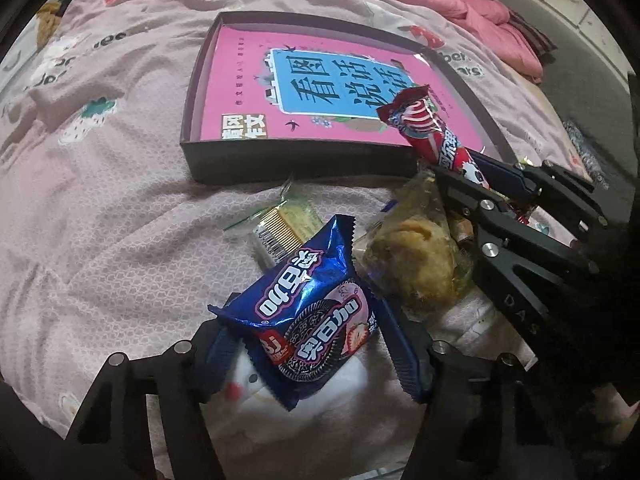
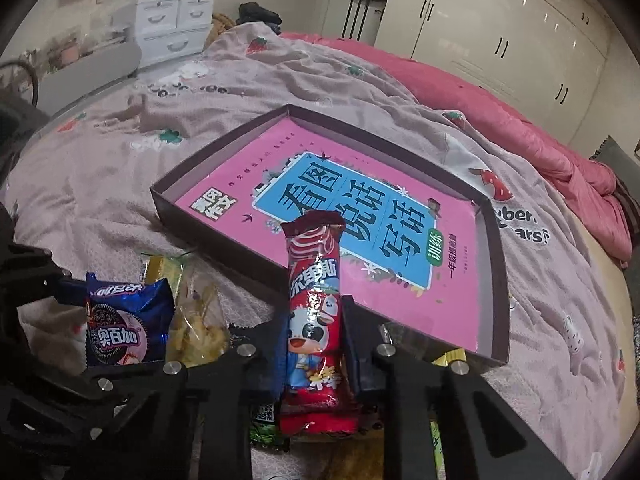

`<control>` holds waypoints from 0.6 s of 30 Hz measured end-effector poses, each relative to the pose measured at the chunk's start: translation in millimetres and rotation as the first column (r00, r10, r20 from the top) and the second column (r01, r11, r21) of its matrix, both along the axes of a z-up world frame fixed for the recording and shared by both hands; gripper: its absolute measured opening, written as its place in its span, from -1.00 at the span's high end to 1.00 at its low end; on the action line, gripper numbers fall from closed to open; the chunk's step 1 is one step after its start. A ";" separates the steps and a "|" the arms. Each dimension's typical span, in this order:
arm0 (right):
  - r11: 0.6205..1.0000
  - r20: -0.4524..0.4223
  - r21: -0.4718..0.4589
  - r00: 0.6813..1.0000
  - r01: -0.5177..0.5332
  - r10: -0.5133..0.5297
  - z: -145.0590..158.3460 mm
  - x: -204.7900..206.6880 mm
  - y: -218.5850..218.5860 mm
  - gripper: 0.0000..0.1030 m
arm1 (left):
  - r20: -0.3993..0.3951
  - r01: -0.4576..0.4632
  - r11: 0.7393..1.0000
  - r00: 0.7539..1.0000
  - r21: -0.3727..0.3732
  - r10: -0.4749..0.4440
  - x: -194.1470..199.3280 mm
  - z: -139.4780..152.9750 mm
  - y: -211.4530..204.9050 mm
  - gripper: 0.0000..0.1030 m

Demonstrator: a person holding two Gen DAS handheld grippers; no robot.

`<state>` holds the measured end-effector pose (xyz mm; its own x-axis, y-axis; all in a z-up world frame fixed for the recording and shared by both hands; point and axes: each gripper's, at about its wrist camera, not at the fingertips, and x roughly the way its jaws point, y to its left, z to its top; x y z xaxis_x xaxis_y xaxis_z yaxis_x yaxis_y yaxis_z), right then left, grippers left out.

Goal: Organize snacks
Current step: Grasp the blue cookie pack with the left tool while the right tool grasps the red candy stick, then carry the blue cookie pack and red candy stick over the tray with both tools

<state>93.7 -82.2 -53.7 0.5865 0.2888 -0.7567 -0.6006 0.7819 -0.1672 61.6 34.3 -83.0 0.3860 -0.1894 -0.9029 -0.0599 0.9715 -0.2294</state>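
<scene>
Nearest my left camera, the left gripper (image 1: 316,344) had its jaws about half closed on the blue cookie packet (image 1: 308,320), one finger on each side, the packet tilted and lifted off the bedspread (image 1: 120,208). I could not tell how firmly the pads pressed, but the packet sat squarely between them.

Just beyond it lay a clear bag with a yellow pastry (image 1: 412,256), and beside that a yellow-green wrapped snack (image 1: 284,224), both on the bedspread.

On my right camera, the right gripper (image 2: 316,344) was nearly closed on the long red candy stick (image 2: 316,312). I held it near its lower half, with the top end sticking up and forward over the near wall of the box. From the left view the same stick angled out of the right gripper's fingertips toward the box corner.

Farther out sat the shallow dark box (image 1: 192,120), with a pink book (image 1: 240,92) flat inside it. No snack lay in it.

Beyond that, a pink quilt (image 2: 500,128) and white wardrobe doors (image 2: 500,32).
</scene>
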 end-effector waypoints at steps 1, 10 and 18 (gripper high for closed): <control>1.000 0.000 0.014 1.000 0.009 -0.009 1.7 1.1 -3.0 0.55 | -0.003 -0.006 1.000 1.000 -0.008 0.006 0.2 -0.1 1.7 -0.24; 0.986 -0.006 0.168 1.000 0.022 -0.021 22.2 2.9 -22.5 0.55 | 0.004 -0.029 0.998 1.000 -0.049 0.029 -4.4 6.1 11.5 -0.05; 0.974 -0.018 0.226 1.000 0.026 -0.022 28.5 1.0 -29.8 0.55 | 0.051 -0.045 0.995 0.997 -0.089 0.050 -10.3 23.0 21.5 -0.05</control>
